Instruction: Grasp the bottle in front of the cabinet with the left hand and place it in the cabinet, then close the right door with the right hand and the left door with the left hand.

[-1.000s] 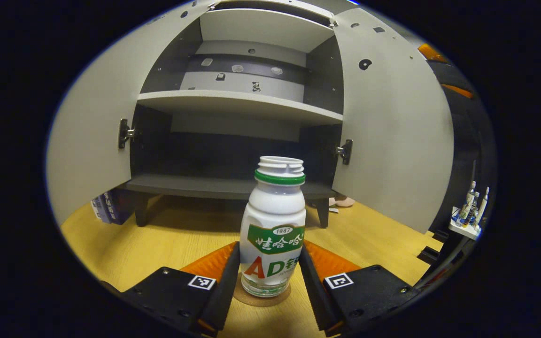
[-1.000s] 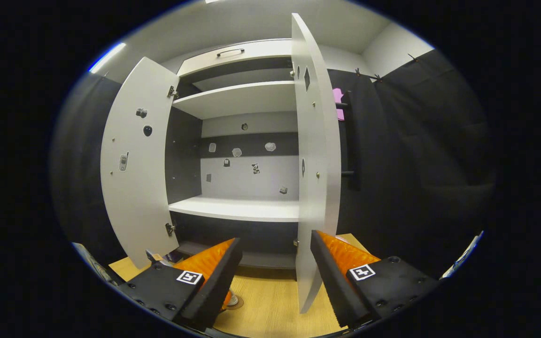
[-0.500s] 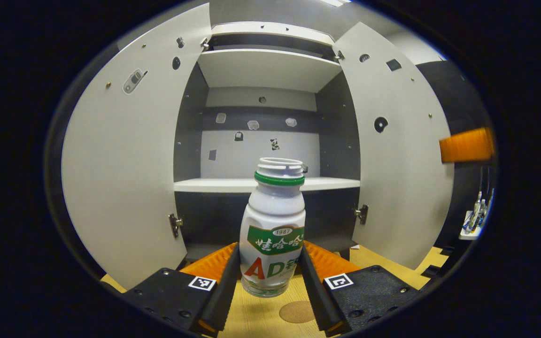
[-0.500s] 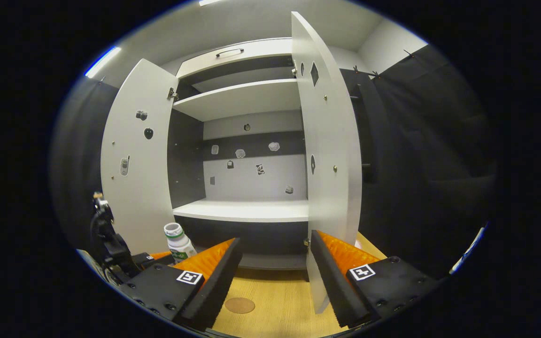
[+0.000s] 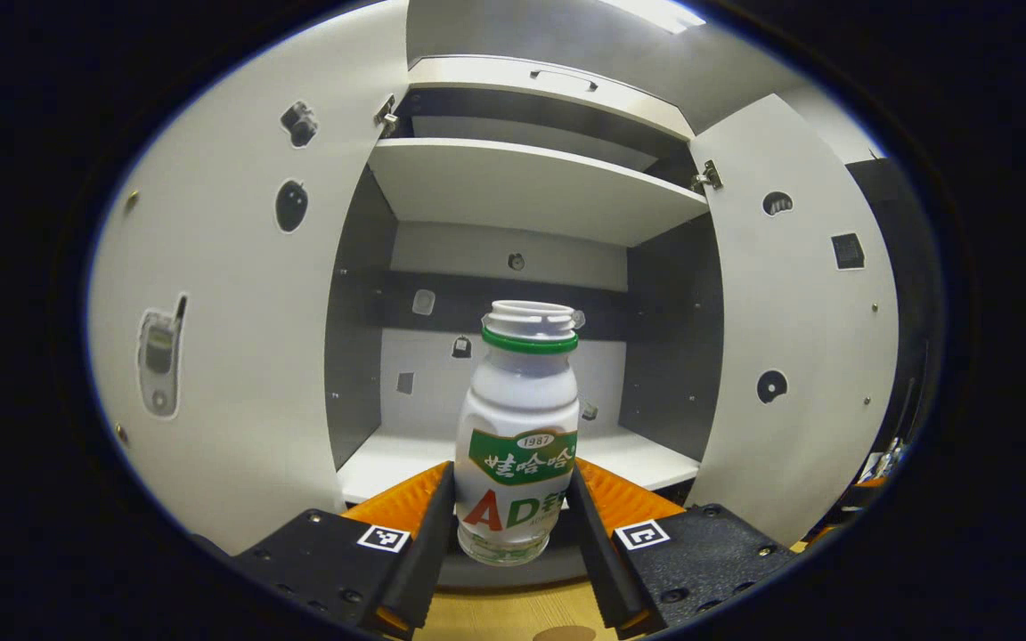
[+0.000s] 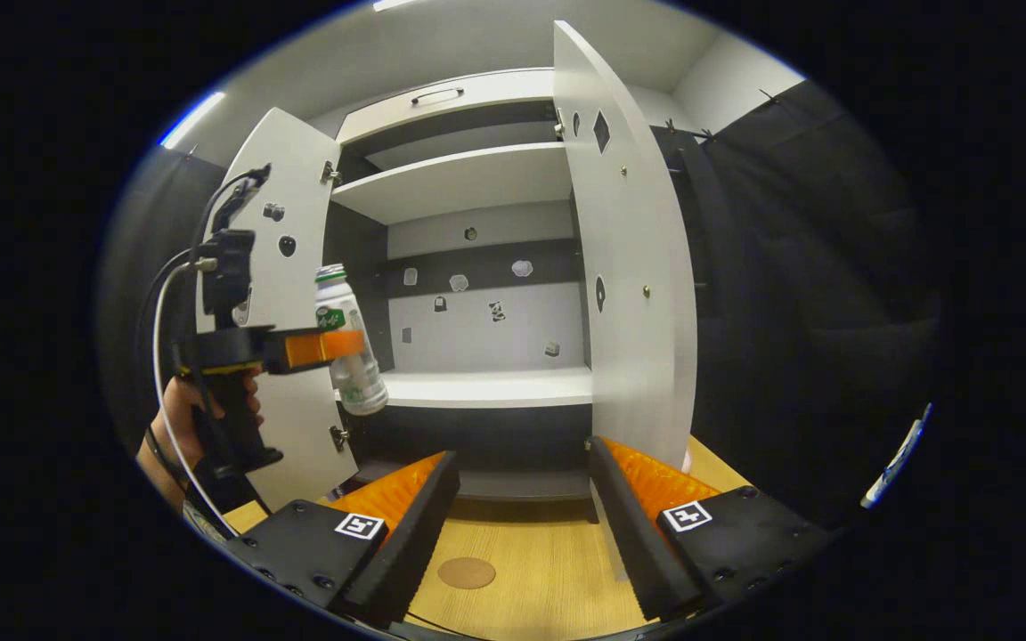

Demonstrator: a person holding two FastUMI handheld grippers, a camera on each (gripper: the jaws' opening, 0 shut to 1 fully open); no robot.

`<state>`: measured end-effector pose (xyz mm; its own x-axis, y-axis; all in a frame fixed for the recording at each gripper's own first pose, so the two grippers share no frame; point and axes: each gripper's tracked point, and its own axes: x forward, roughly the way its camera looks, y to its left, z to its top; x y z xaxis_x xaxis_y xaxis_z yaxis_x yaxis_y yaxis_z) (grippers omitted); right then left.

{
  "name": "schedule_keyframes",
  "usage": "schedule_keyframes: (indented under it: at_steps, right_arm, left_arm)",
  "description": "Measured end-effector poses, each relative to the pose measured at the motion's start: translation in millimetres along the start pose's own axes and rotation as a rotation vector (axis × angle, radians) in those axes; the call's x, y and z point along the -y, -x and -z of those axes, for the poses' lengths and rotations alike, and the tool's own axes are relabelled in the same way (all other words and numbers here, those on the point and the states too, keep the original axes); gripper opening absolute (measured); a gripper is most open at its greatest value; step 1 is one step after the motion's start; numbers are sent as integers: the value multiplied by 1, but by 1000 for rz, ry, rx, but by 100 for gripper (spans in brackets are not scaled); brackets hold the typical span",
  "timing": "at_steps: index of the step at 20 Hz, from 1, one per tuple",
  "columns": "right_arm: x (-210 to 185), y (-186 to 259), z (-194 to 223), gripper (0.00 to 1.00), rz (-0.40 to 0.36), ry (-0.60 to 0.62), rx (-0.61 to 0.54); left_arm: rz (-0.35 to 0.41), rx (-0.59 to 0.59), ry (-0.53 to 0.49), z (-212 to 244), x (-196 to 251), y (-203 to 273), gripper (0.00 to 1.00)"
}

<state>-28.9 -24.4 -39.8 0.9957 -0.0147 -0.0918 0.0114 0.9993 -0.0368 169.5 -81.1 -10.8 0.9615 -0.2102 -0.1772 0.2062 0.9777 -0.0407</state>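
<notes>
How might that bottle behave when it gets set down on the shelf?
The bottle looks tall for its narrow base, so it could tip if released tilted. It has no cap and looks empty, so probably light. The left gripper squeezes its smooth, rounded lower body, which might slip.

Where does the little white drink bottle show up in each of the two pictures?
Left gripper view: the bottle stands upright at bottom centre, clamped in the left gripper.
Right gripper view: the same bottle is small at middle left, held in the air in front of the cabinet by the left gripper.
Shared landmark: the white middle shelf just behind the bottle.
</notes>
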Motion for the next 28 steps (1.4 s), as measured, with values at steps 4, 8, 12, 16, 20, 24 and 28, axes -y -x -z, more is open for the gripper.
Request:
schedule_keyframes:
  at_steps: [4, 8, 12, 16, 20, 24, 28]
  right_arm:
    - [13, 19, 1, 97, 57, 40, 6]
    - [33, 35, -3, 98, 140, 45, 20]
    - [58, 50, -4, 97, 224, 17, 25]
    - [89, 70, -2, 97, 324, 4, 24]
    - [115, 78, 0, 97, 389, -25, 15]
    - [127, 76, -2, 98, 392, -54, 23]
    - [133, 76, 0, 98, 392, -47, 30]
  left_arm:
    - [35, -48, 45, 1, -2, -77, 70]
    - [52, -108, 21, 9, 10, -140, 70]
    - [77, -200, -17, 41, 36, -187, 70]
    - [42, -236, 1, 58, 40, -205, 70]
    - [27, -217, 13, 59, 40, -210, 71]
    - [-11, -200, 8, 61, 29, -209, 94]
    - [18, -103, 136, 44, 28, -196, 95]
